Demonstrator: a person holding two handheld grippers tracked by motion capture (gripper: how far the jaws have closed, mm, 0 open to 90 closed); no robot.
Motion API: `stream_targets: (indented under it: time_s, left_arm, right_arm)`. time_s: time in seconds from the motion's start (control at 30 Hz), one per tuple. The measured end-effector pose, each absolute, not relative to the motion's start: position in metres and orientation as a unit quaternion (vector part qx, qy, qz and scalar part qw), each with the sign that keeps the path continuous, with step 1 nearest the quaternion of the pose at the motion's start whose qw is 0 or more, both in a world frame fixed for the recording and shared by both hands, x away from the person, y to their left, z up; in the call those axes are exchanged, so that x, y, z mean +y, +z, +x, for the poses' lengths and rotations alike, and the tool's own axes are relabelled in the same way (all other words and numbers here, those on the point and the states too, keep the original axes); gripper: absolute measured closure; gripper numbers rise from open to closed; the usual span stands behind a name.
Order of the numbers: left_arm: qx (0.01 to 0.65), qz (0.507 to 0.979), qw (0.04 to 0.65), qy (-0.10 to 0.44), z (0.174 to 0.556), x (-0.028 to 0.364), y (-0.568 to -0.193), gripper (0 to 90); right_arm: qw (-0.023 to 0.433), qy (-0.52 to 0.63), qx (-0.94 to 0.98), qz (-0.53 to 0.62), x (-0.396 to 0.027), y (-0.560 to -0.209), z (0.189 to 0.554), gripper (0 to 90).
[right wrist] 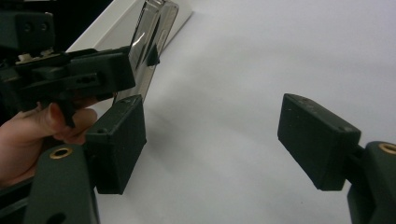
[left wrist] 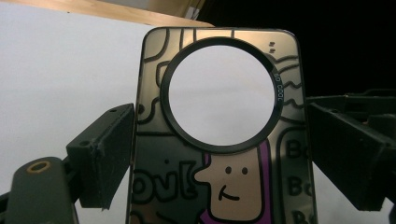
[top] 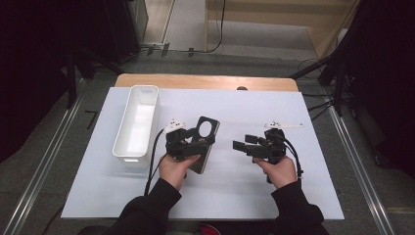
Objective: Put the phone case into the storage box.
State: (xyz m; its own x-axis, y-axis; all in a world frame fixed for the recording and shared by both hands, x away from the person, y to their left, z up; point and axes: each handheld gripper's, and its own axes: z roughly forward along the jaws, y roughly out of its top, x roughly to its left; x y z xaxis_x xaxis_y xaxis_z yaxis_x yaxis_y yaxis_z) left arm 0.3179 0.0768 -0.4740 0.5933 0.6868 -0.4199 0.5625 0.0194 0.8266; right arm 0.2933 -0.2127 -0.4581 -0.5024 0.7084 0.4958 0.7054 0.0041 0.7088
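Both case [left wrist: 219, 140] edges clamped; right tongs [right wrist: 212, 140] agape

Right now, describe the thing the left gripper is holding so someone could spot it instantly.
Start at the white mat covering the table, then go just right of the long white bin. There the left gripper clamps a phone case by its edges: glossy, cartoon-printed, with a large round cutout near its top, unlike anything nearby.
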Motion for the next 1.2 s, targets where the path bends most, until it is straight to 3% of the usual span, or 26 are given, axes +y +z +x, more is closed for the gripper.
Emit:
stream_targets:
  time_s: [0.57,0.8,1.2]
  left_arm:
    - [0.473,0.670,0.568,0.067,0.318,0.077,-0.478,11.1]
    - [0.473,0.668,0.571,0.062,0.317,0.072,-0.483,11.1]
    - [0.476,0.669,0.569,0.055,0.317,0.066,-0.487,11.1]
  right_arm:
    - [0.002,0.517,0.678,0.522,-0.191,-0.442,0.318,23.2]
    - [0.018,0.511,0.680,0.525,-0.185,-0.437,0.324,24.1]
    - [0.007,0.509,0.673,0.537,-0.174,-0.433,0.335,25.3]
